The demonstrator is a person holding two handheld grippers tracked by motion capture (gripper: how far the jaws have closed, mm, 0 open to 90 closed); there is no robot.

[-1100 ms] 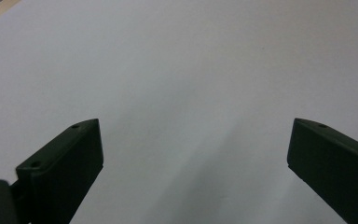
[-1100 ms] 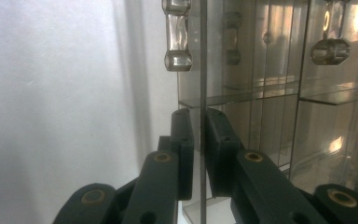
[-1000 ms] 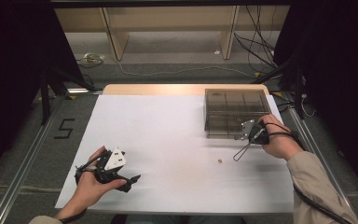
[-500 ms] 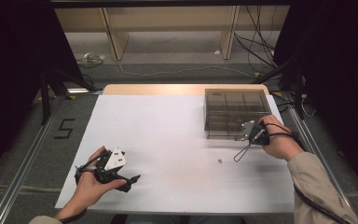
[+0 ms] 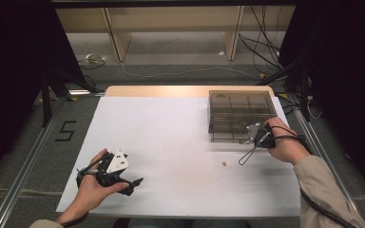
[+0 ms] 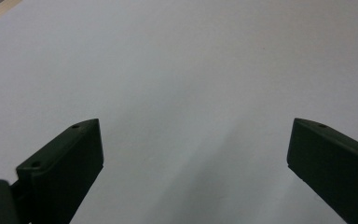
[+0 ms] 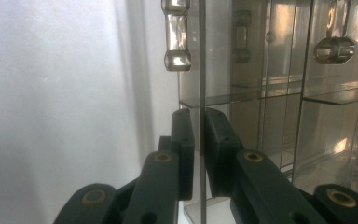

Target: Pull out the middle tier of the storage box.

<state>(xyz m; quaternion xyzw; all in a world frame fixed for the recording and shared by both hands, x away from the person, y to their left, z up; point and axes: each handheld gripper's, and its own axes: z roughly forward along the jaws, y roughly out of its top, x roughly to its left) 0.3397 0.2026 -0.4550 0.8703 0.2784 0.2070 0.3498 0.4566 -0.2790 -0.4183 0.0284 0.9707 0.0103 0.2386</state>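
Currently we hold the right gripper (image 7: 199,135) with its jaws closed together on the thin front edge of the clear lid (image 7: 201,70) of the smoked plastic compartment box (image 5: 240,116), which sits at the far right of the white table sheet (image 5: 171,142). In the right gripper view the clamped lid edge runs straight up between the two pads, with a clear latch (image 7: 176,35) just beside it. The relation that matters: the box lies directly ahead of our right hand (image 5: 285,145), its hinge side away from us, so we judge that the lid swings up and back. Our left gripper (image 6: 193,154) rests well apart at the near left, jaws spread wide over bare sheet, holding nothing.
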